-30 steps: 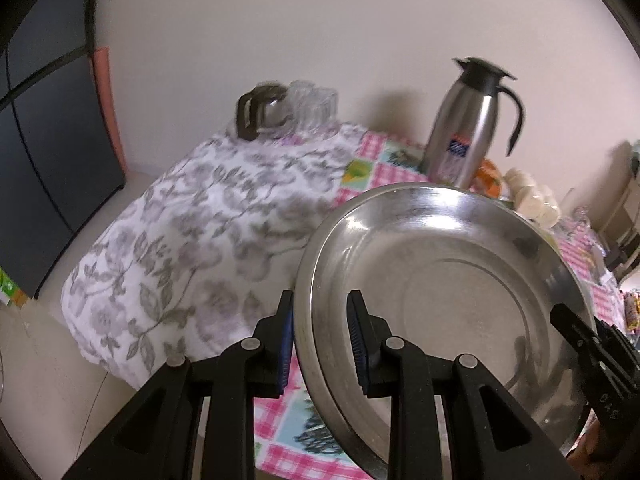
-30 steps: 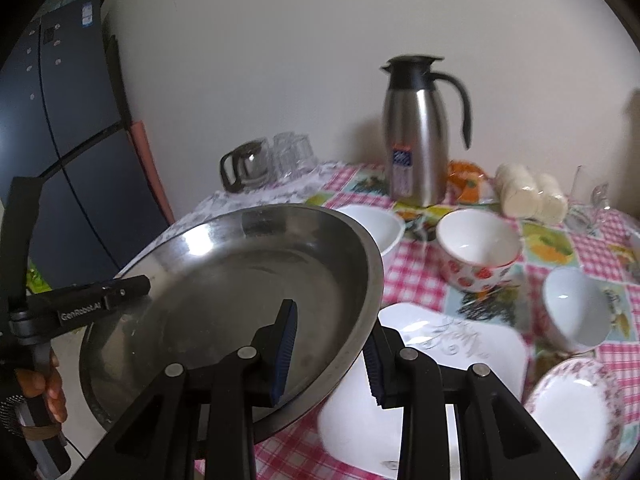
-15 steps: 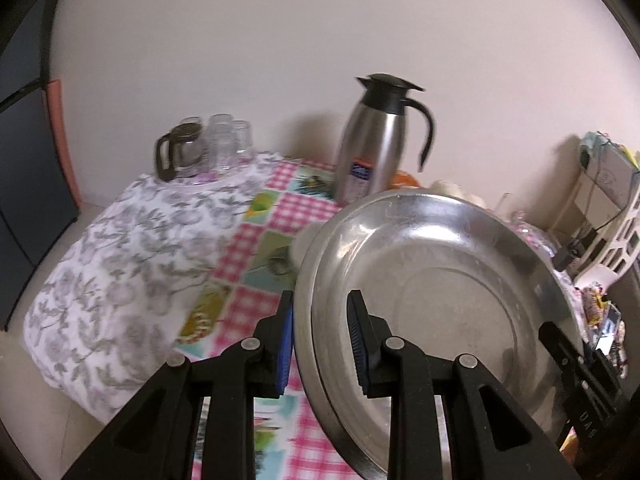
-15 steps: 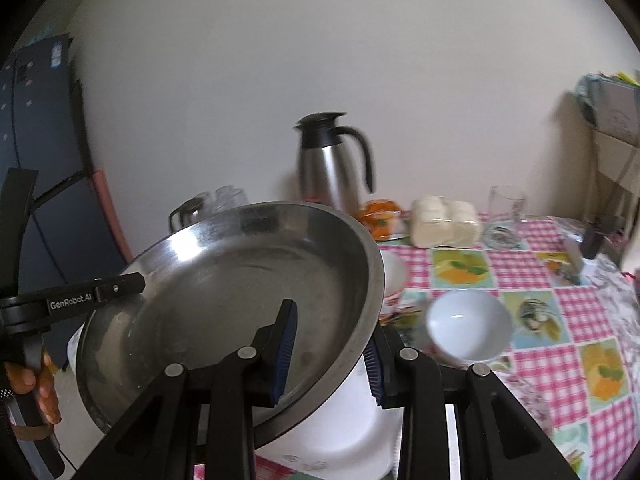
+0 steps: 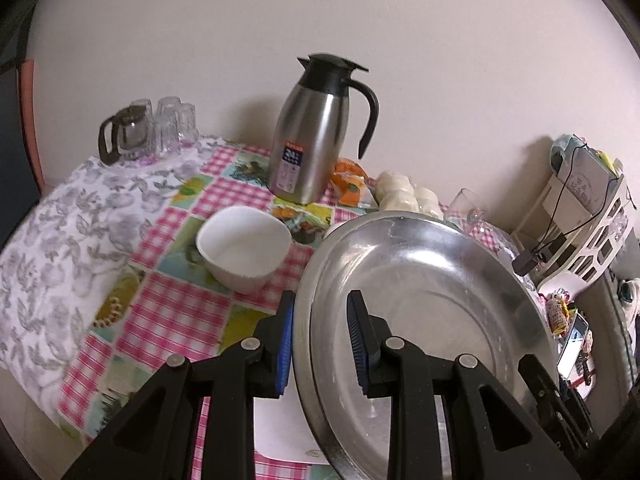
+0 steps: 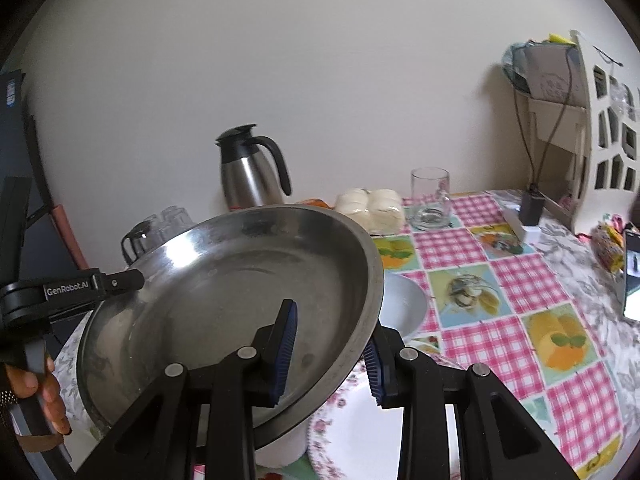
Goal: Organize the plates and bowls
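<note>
A large steel plate (image 5: 432,304) is held in the air above the table by both grippers. My left gripper (image 5: 320,344) is shut on its left rim. My right gripper (image 6: 330,354) is shut on its right rim, and the plate (image 6: 240,292) fills the middle of the right wrist view. A white square bowl (image 5: 244,248) sits on the checked tablecloth to the left of the plate. A white round bowl (image 6: 402,304) and a floral-rimmed plate (image 6: 352,440) lie under the plate's right edge. A white dish (image 5: 280,428) shows below the left gripper.
A steel thermos jug (image 5: 316,136) stands at the back by the wall, with buns (image 6: 372,208) and a glass mug (image 6: 432,200) beside it. A glass pot and tumblers (image 5: 148,132) stand at the back left. A phone (image 6: 632,276) and a white rack (image 5: 588,216) are at the right.
Both grippers have carried the steel plate to the right across the table. The views have swung from the floral cloth end toward the thermos and the right side.
</note>
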Action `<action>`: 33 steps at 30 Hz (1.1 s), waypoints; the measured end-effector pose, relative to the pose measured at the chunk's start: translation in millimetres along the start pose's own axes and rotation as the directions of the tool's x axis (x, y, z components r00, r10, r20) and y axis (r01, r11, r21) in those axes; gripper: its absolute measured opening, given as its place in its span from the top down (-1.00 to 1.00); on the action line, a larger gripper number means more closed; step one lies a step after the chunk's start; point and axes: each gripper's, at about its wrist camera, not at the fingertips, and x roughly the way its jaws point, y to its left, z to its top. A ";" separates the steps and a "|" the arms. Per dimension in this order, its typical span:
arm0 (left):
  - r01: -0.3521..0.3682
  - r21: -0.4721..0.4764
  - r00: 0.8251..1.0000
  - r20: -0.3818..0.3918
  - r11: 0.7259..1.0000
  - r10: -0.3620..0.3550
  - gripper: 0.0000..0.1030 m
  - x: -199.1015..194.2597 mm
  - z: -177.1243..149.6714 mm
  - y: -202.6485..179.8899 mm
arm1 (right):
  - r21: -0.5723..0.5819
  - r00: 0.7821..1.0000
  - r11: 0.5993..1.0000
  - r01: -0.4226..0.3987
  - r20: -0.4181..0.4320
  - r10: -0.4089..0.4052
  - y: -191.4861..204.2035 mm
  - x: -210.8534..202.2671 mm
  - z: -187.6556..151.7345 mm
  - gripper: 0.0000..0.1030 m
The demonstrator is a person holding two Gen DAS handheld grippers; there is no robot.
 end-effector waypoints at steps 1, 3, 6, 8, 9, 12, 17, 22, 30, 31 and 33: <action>0.000 -0.001 1.000 -0.004 1.000 0.000 0.48 3.3 -2.3 -0.6 | 0.003 1.000 1.000 0.006 -0.006 -0.006 -2.8 1.1 -1.1 0.35; -0.009 0.000 1.000 -0.016 1.000 0.009 0.48 11.0 -8.6 -0.6 | 0.011 1.000 1.000 0.016 -0.021 -0.016 -7.3 4.6 -3.9 0.35; -0.014 -0.019 0.999 -0.040 1.000 0.013 0.48 21.9 -15.9 6.7 | 0.001 0.998 1.000 0.030 -0.054 -0.030 -8.7 11.7 -8.8 0.35; -0.019 -0.035 0.998 -0.058 0.999 0.017 0.48 28.6 -20.6 13.0 | -0.014 0.997 0.999 0.037 -0.074 -0.038 -6.2 16.2 -12.2 0.35; -0.023 -0.040 0.998 -0.064 0.999 0.020 0.48 31.0 -22.6 15.5 | -0.022 0.996 0.999 0.039 -0.085 -0.040 -4.7 19.2 -13.2 0.35; -0.025 -0.060 0.996 -0.082 0.998 0.020 0.48 35.9 -26.2 23.6 | -0.046 0.992 0.998 0.043 -0.113 -0.048 0.0 27.2 -17.2 0.35; -0.028 -0.106 0.994 -0.111 0.994 0.016 0.48 38.2 -29.5 37.1 | -0.066 0.988 0.997 0.036 -0.150 -0.045 6.4 36.2 -21.8 0.35; -0.035 -0.168 0.986 -0.168 0.985 0.007 0.48 46.5 -36.2 53.5 | -0.096 0.981 0.995 0.026 -0.190 -0.044 15.3 46.2 -26.9 0.35; -0.071 -0.192 0.975 -0.219 0.979 0.028 0.47 55.2 -43.1 60.0 | -0.112 0.966 0.993 0.018 -0.253 -0.047 21.0 61.6 -35.2 0.35; -0.078 -0.192 0.972 -0.231 0.978 0.032 0.47 57.7 -44.2 60.2 | -0.113 0.963 0.993 0.020 -0.264 -0.049 20.5 64.4 -36.8 0.35; -0.092 -0.195 0.968 -0.249 0.977 0.041 0.47 62.4 -45.4 61.8 | -0.110 0.958 0.994 0.021 -0.282 -0.051 19.8 68.4 -39.3 0.35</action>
